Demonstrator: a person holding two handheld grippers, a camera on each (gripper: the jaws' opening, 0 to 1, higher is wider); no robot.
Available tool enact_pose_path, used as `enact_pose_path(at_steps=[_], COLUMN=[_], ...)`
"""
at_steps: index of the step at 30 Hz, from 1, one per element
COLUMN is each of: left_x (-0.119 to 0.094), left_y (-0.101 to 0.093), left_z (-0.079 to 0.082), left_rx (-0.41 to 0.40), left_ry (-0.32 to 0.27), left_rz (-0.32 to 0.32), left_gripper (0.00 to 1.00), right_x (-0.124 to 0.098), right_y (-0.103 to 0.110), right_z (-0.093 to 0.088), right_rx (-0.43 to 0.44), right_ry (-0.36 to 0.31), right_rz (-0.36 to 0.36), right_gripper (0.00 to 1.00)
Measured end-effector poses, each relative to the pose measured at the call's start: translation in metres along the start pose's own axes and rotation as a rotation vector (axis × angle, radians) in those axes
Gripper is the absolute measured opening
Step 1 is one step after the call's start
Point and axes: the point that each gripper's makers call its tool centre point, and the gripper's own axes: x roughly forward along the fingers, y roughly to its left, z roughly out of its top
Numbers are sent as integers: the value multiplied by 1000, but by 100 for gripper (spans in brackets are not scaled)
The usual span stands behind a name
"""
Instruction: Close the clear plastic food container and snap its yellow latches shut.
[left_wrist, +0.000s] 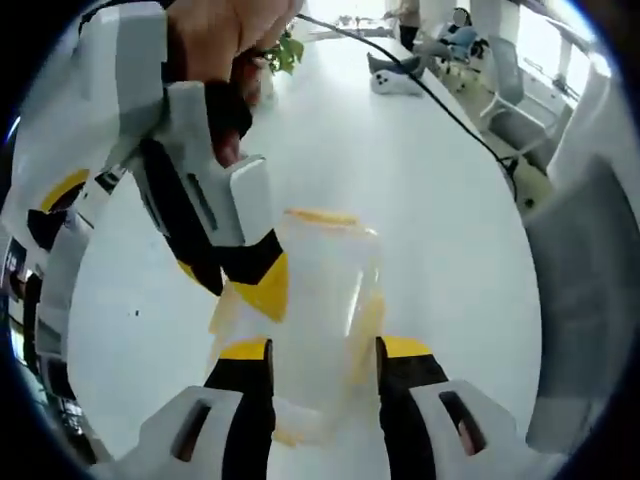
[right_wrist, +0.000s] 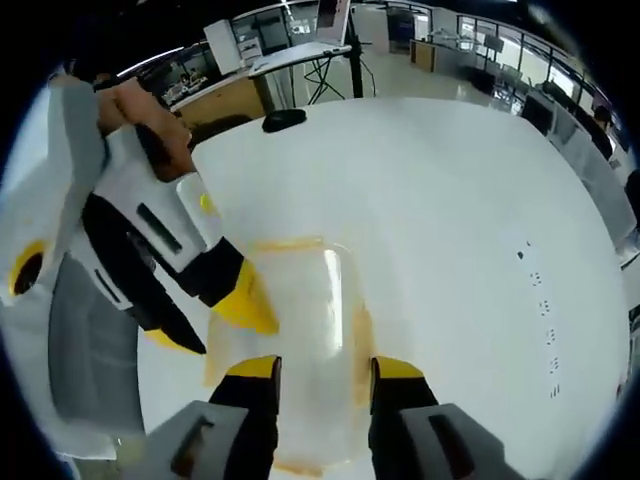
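Observation:
The clear plastic container lies on the white table with its lid on; yellow latches show at its far end and along its sides. My left gripper has its jaws apart, lying over the container's near part. The right gripper, held by a hand, reaches in from the upper left with one yellow tip touching the container's left edge. In the right gripper view the container sits under my right gripper, whose jaws also stand apart over the lid. There the left gripper touches the container's left side.
A black cable runs across the table toward a white device and a small plant. A grey chair stands at the right edge. A dark object lies at the table's far side; desks stand behind.

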Motion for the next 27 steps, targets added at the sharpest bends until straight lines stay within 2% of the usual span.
enact_pose_path(at_steps=[4, 9, 15, 20, 22, 24, 27], left_x=[5, 9, 9, 10, 12, 13, 12], left_y=[-1, -2, -1, 0, 0, 1, 3], left_z=[-2, -3, -3, -4, -4, -4, -4], left_rx=[82, 139, 154, 167, 148, 180, 186], left_ry=[13, 13, 0, -3, 3, 0, 11], left_rz=[42, 73, 85, 88, 92, 97, 111], left_gripper=[39, 42, 41, 39, 38, 35, 35], right_x=[1, 3, 4, 6, 8, 8, 10], right_y=[1, -1, 0, 2, 2, 2, 4], right_z=[0, -1, -2, -1, -1, -2, -3], right_rx=[17, 48, 50, 29, 26, 24, 16], right_ry=[0, 1, 7, 55, 66, 80, 140], right_rz=[24, 59, 102, 113, 118, 138, 159], right_gripper=[33, 34, 34, 32, 32, 31, 28])
